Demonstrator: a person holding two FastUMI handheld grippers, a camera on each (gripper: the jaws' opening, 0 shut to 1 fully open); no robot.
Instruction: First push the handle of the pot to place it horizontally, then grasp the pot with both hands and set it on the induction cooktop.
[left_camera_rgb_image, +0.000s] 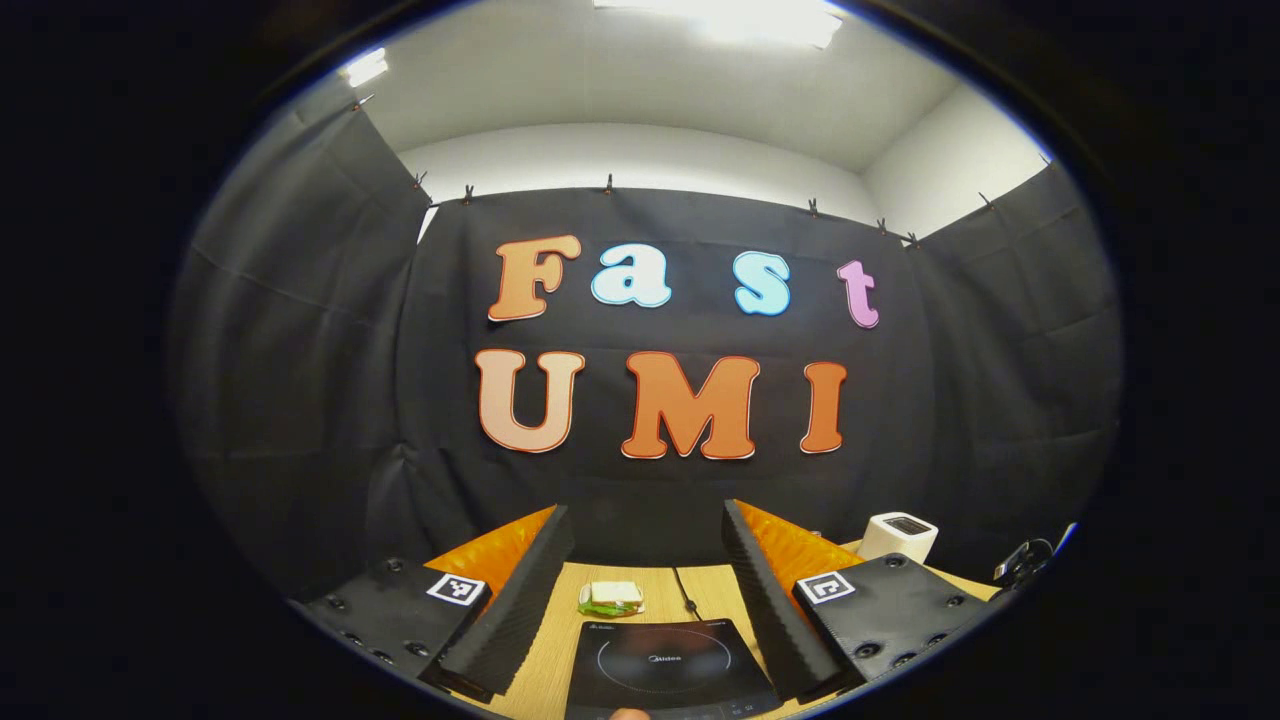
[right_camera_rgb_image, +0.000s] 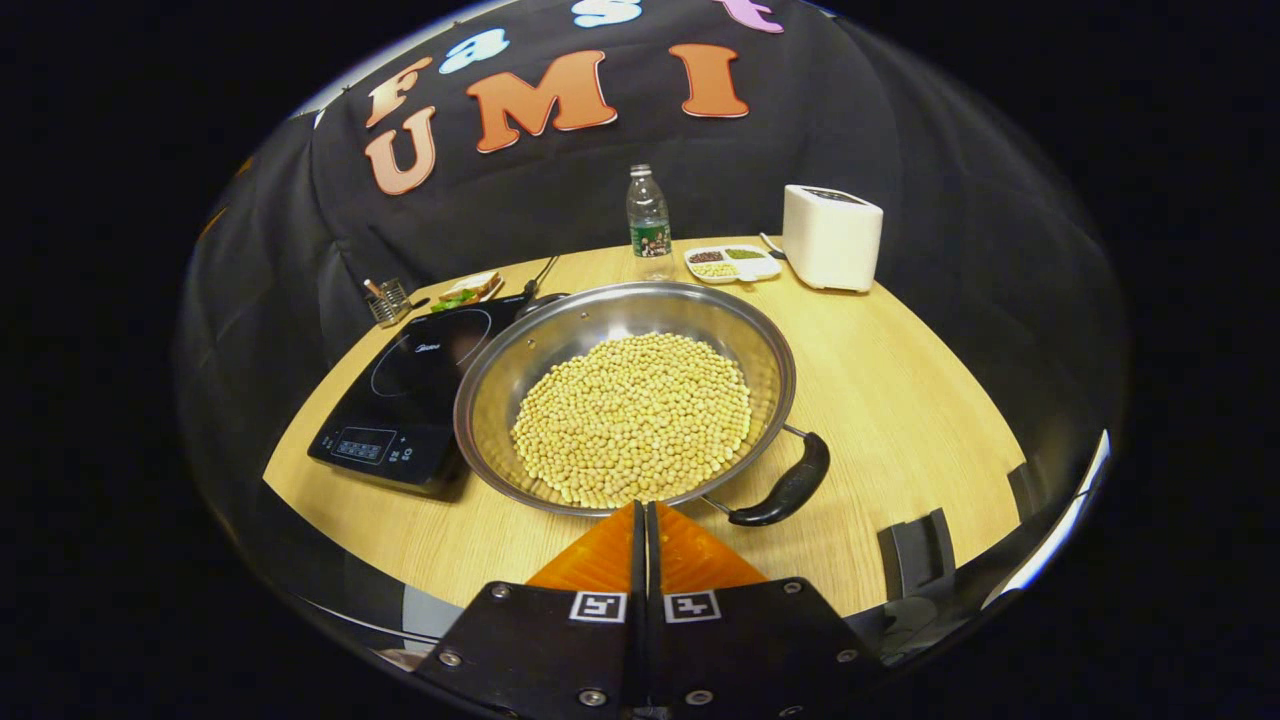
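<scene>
My right gripper (right_camera_rgb_image: 645, 515) has its fingers pressed together with nothing between them, tips just short of the near rim of the pot (right_camera_rgb_image: 625, 395). The pot is a wide, shallow, shiny steel pan full of pale round beans (right_camera_rgb_image: 632, 417). Its black curved handle (right_camera_rgb_image: 785, 490) sits right of my tips and angles toward me, so the handle-to-handle axis runs diagonally. The glossy black induction cooktop (right_camera_rgb_image: 415, 395) lies left of the pot on the wooden table (right_camera_rgb_image: 900, 400); its printed brand is too small to read. My left gripper (left_camera_rgb_image: 648, 600) is spread wide, empty, above the cooktop's far edge.
</scene>
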